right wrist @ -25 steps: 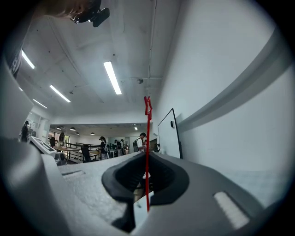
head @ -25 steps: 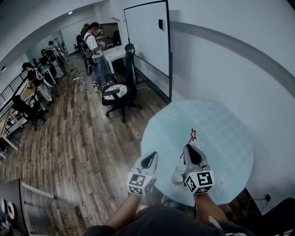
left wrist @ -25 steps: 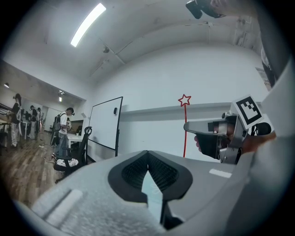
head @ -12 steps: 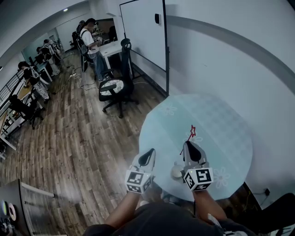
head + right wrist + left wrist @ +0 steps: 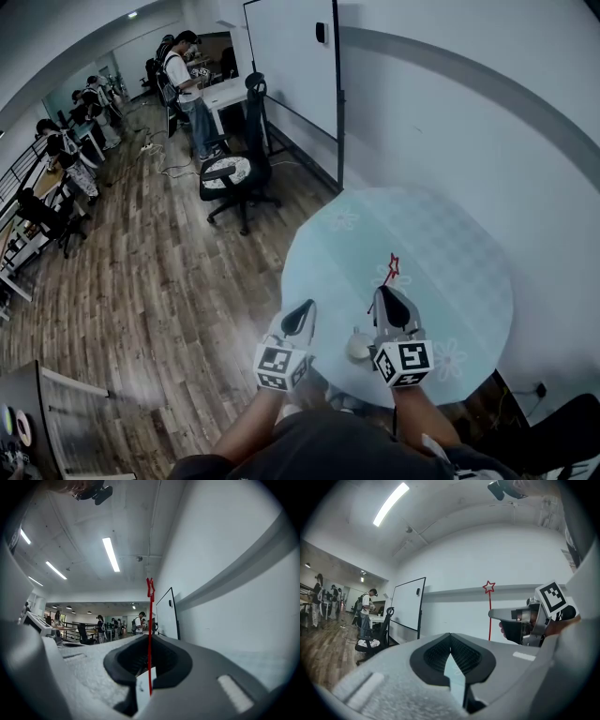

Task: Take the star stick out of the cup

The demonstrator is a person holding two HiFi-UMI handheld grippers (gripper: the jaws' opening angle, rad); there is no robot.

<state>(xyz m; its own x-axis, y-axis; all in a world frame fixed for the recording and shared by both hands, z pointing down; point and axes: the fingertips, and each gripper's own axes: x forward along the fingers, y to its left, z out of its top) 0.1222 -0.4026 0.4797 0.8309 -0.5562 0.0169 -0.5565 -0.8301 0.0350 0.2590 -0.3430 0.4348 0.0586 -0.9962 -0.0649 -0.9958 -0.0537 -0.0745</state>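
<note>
Right tongs: closed on stick, star end up, held over counter's near edge.
Left tongs: closed, empty, off counter's near-left edge.
Cup: beside right tongs.

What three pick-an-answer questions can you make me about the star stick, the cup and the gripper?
1. Where is the cup? A on the floor; B on the round table; C on a chair.
2. What colour is the star stick? A red; B blue; C green.
3. What is the right gripper doing? A open and empty; B shut on the star stick; C shut on the cup.

Answers: 1 B, the head view shows it on the table beside the right gripper. 2 A, star and stem are both red. 3 B, the stem runs between its closed jaws.
</note>
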